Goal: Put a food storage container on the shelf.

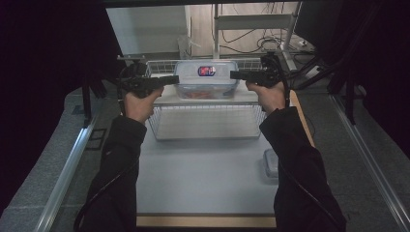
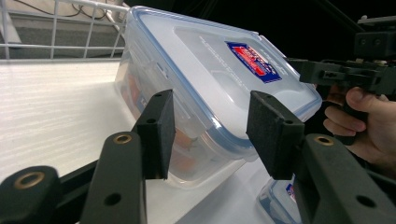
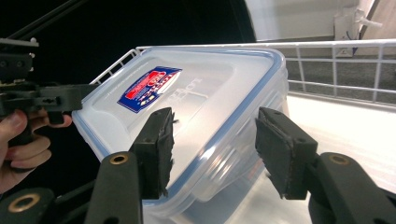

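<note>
Lidded clear container [image 1: 206, 79] on wire rack [image 1: 205, 122]

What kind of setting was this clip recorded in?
Most likely a lab or recording workstation, not a kitchen. A white work table is hemmed by dark curtains, loose cables run over the floor behind, and the props are staged: a lidded plastic food container on a white wire rack.

Grey floor [image 1: 53, 145], white table [image 1: 203, 179], dark surroundings

High view dim, dark vignette at sides; tabletop [image 1: 203, 169] palely lit; gripper views sharper, backgrounds black.
</note>
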Action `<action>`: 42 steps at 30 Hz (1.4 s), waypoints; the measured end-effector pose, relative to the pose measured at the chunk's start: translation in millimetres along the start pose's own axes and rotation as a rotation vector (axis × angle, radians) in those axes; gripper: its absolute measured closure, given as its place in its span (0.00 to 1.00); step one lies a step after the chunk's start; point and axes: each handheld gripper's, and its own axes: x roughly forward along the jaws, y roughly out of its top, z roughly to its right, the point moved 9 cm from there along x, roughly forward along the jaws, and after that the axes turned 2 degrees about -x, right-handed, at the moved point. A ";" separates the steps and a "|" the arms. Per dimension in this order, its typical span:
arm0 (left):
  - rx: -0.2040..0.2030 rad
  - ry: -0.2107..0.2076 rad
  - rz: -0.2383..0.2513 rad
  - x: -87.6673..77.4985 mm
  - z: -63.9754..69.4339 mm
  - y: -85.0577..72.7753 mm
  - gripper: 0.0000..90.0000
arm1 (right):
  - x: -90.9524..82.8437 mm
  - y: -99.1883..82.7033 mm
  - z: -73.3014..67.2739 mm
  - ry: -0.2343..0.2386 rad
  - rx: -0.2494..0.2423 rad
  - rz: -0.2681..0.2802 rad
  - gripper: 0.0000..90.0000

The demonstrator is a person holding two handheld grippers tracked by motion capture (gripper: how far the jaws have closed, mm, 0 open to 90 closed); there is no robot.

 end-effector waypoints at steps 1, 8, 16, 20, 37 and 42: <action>0.003 0.002 -0.002 0.0 0.3 -0.1 0.57 | 0.4 0.3 0.3 0.000 0.002 0.003 0.52; 0.074 0.019 0.024 -9.2 9.2 0.7 0.51 | -5.3 3.6 -2.4 -0.072 -0.094 0.004 0.57; 0.203 0.016 0.023 -26.0 22.6 -24.6 0.70 | -41.2 -8.8 -27.5 -0.061 -0.223 0.019 0.93; 0.264 0.030 -0.008 -21.4 23.2 -41.9 0.88 | -44.6 -35.4 -39.4 -0.022 -0.267 -0.007 0.99; 0.239 0.110 -0.007 5.5 8.9 -41.6 0.92 | -7.0 -53.2 -25.1 -0.053 -0.254 -0.081 1.00; 0.218 0.107 -0.005 8.7 8.0 -39.6 0.91 | -2.9 -49.5 -19.2 -0.074 -0.243 -0.085 1.00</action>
